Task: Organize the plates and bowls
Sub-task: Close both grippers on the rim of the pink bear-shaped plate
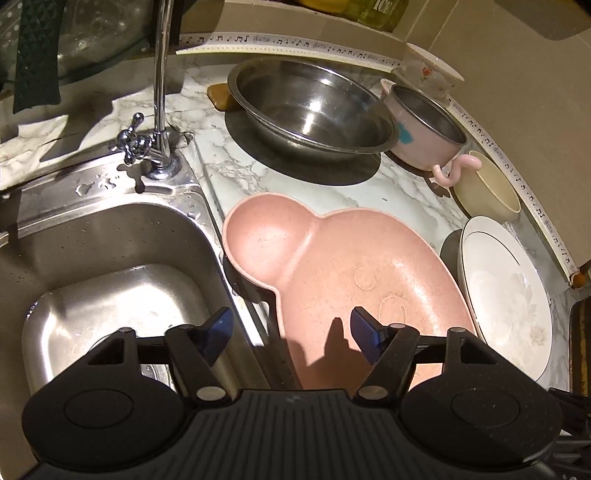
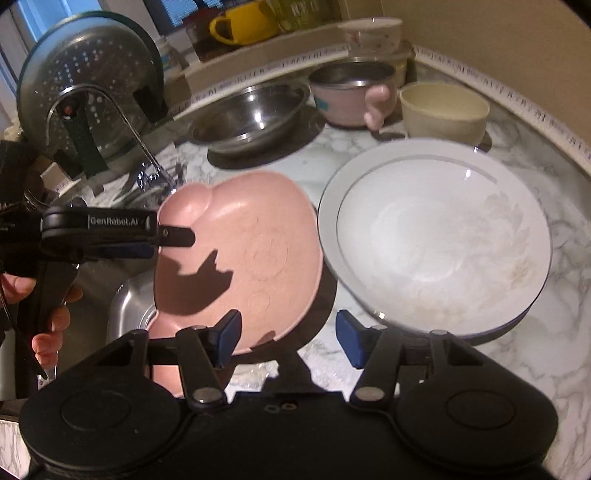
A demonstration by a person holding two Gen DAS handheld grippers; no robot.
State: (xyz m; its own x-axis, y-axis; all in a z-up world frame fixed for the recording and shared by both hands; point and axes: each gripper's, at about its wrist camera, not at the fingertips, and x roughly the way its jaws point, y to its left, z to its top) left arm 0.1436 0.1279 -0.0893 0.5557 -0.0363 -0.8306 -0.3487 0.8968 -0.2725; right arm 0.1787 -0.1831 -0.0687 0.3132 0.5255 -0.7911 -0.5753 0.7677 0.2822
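Note:
A pink animal-shaped plate [image 1: 332, 266] lies on the marble counter beside the sink; it also shows in the right wrist view [image 2: 251, 251]. A white plate [image 1: 506, 302] with a thin dark rim line lies to its right, also in the right wrist view [image 2: 436, 240]. My left gripper [image 1: 291, 332] is open, its fingers astride the pink plate's near edge. In the right wrist view the left gripper [image 2: 177, 240] hovers at the pink plate's left edge. My right gripper [image 2: 288, 336] is open and empty, between the pink plate and the white plate.
A large steel bowl [image 1: 310, 107], a pink steel-lined cup [image 1: 424, 129] with a handle and a cream bowl [image 1: 487, 188] stand at the back. The steel sink [image 1: 110, 288] and tap [image 1: 159, 92] are left. A colander [image 2: 85, 85] and yellow mug [image 2: 240, 20] are behind.

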